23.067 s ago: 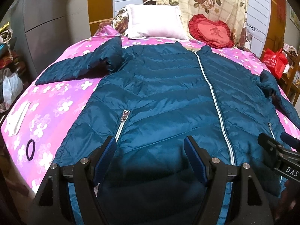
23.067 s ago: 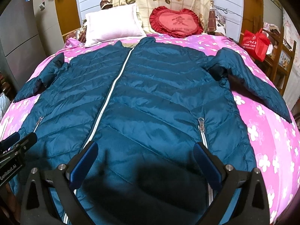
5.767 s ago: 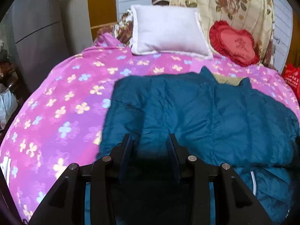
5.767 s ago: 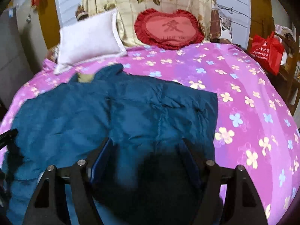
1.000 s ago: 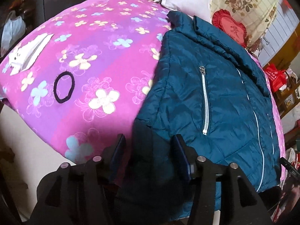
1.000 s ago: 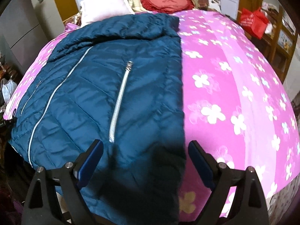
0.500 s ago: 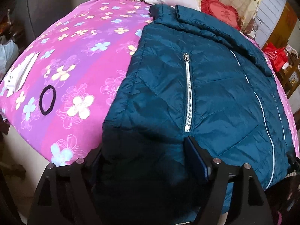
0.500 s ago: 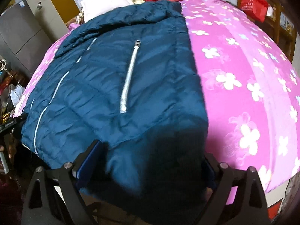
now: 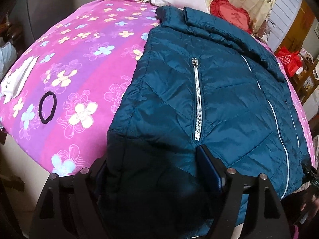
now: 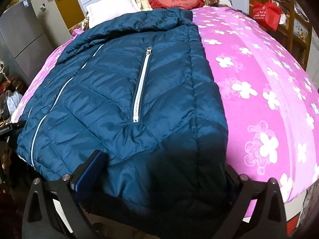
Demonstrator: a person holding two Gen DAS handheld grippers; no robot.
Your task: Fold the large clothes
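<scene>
Folded teal jacket (image 9: pixel 219 91) on pink floral bed (image 9: pixel 79 59). Left tool (image 9: pixel 157 171) spread wide, straddling hem. Right tool (image 10: pixel 165 171) jaws opening, hem between.

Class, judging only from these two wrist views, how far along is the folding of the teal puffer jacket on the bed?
Done: the teal puffer jacket lies as a narrow panel, no sleeves spread out.
In hand: the left gripper and the right gripper each straddle a hem corner at the bed edge; the right's jaws are opening.
Left: probably folding the hem up toward the collar.
</scene>
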